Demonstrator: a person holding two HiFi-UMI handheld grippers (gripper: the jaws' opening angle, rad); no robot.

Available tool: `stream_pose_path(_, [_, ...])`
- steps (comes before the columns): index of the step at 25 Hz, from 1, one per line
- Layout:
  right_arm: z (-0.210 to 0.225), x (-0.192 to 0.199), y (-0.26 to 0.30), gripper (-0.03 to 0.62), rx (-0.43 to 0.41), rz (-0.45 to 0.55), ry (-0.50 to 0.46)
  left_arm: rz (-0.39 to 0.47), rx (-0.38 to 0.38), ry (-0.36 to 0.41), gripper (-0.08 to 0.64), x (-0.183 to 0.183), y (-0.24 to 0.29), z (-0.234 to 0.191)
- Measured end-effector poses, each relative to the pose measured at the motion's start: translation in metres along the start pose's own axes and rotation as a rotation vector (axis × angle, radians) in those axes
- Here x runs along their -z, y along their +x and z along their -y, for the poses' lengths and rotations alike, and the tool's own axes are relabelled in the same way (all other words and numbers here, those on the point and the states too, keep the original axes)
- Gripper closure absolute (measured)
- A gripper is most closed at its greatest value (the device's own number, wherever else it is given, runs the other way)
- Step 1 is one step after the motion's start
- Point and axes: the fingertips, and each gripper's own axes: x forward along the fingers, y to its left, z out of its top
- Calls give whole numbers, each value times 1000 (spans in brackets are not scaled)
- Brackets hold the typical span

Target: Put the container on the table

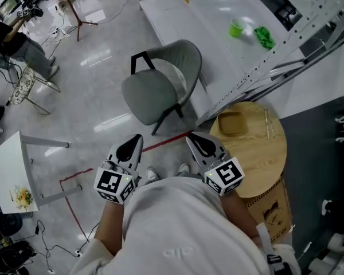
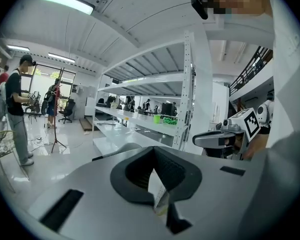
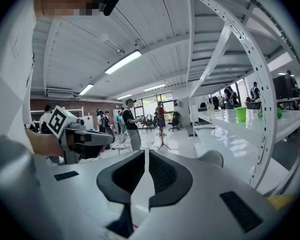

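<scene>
A shallow wooden container (image 1: pixel 231 123) rests on the round wooden table (image 1: pixel 266 153) at the right of the head view. Both grippers are held up close to the person's body, away from it. My left gripper (image 1: pixel 136 137) points toward the grey chair, and its jaws (image 2: pixel 155 159) stand together with only a thin wedge of light between them. My right gripper (image 1: pixel 190 136) is beside it, left of the table; a narrow slit shows between its jaws (image 3: pixel 146 154) and nothing is held. Each gripper view shows the other gripper (image 2: pixel 217 139) (image 3: pixel 85 136) alongside.
A grey chair (image 1: pixel 160 85) stands just ahead on the glossy floor. Behind it a long white bench under a metal rack (image 1: pixel 286 44) carries a green cup (image 1: pixel 235 28) and a green cloth (image 1: pixel 264 36). A cardboard box (image 1: pixel 272 211) sits below the round table. People stand far off.
</scene>
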Motion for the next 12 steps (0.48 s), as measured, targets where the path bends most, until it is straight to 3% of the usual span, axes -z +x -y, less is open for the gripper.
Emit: stream_pose_path(12, [-7,-21,-4,541,-23,48,-49,68,26,38,545,-17,-3,8])
